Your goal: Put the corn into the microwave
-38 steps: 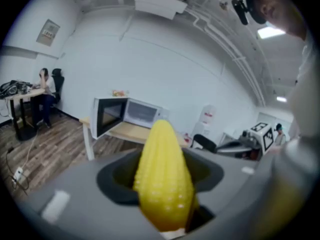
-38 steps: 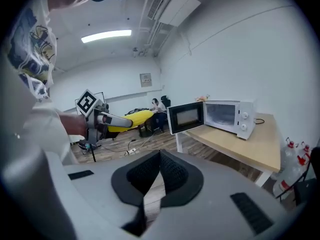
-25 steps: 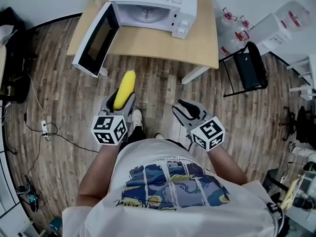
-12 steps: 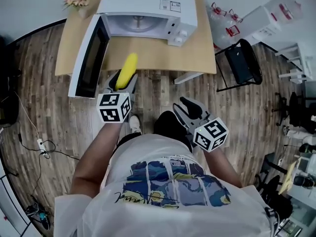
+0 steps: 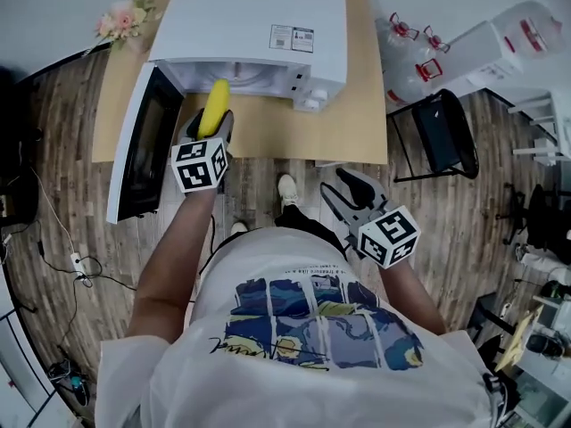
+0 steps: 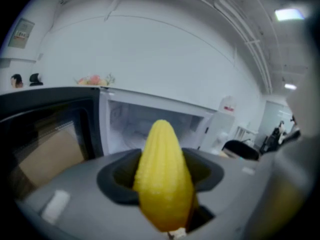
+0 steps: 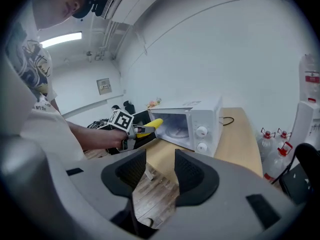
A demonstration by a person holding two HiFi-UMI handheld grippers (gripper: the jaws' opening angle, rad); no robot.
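A yellow corn cob (image 5: 212, 107) sticks out forward from my left gripper (image 5: 207, 125), which is shut on its lower half. The cob's tip is at the mouth of the white microwave (image 5: 254, 25), whose door (image 5: 134, 154) hangs open to the left. In the left gripper view the corn (image 6: 164, 179) fills the gap between the jaws, and the lit cavity (image 6: 150, 124) lies straight ahead. My right gripper (image 5: 343, 190) hangs over the wooden floor before the table. Its jaws have just been opening, and nothing is between them. The right gripper view shows the corn (image 7: 150, 125) at the microwave (image 7: 200, 121).
The microwave stands on a light wooden table (image 5: 348, 123) with a flower bunch (image 5: 120, 20) at its back left corner. A black chair (image 5: 446, 119) and water bottles (image 5: 406, 43) are to the right. Cables (image 5: 53, 239) trail on the floor at left.
The left gripper has carried the corn forward from above the floor to the microwave's opening. The person has stepped toward the table, and the right gripper came along.
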